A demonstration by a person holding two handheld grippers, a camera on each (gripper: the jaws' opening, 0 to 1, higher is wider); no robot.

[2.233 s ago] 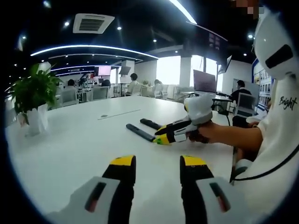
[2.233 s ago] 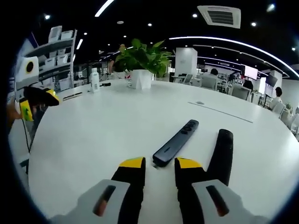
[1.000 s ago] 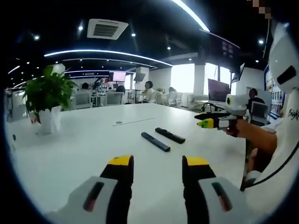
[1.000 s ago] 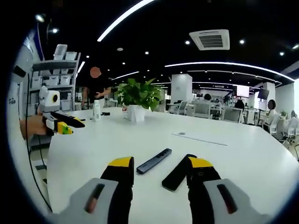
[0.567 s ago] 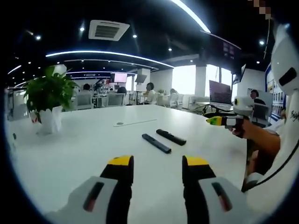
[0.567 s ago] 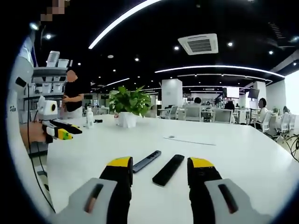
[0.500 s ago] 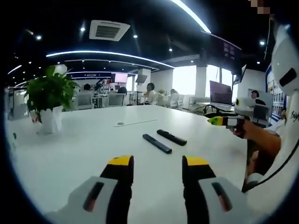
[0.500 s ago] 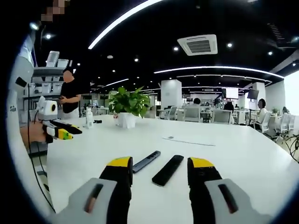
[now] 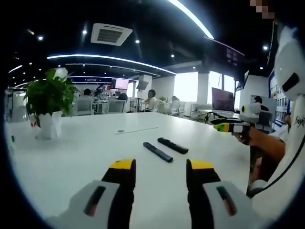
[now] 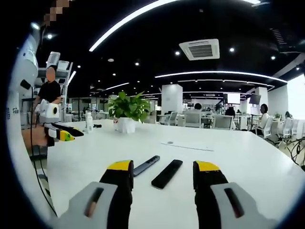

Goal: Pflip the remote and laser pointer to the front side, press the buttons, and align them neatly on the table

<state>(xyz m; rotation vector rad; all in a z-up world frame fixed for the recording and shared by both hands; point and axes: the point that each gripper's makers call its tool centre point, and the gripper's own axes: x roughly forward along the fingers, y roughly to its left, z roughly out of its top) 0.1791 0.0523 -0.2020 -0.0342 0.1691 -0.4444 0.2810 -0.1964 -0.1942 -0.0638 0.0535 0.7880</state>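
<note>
Fingers of both grippers spread apart, nothing between them — left gripper (image 9: pixel 161 171) and right gripper (image 10: pixel 164 173) held above the white round table (image 10: pixel 248 162). Slim dark grey laser pointer (image 10: pixel 146 165) and black bar-shaped remote (image 10: pixel 167 173) lie side by side mid-table, just apart. Potted green plant (image 10: pixel 127 111) stands beyond.

L gripper (image 9: pixel 160 168): jaws apart, nothing btwn them, yellow tips raised off the surface, pointing fwd & level. In right gripper view it (image 10: pixel 64 133) sits far left, held in a hand (image 10: pixel 33 137), jaws look nearly together from that side angle.

R gripper (image 10: pixel 164 169): jaws wide apart, nothing held, also raised & level. In left gripper view it (image 9: pixel 224 126) is at far right, gripped by a hand (image 9: pixel 248 138), forearm extended, white sleeve behind.
</note>
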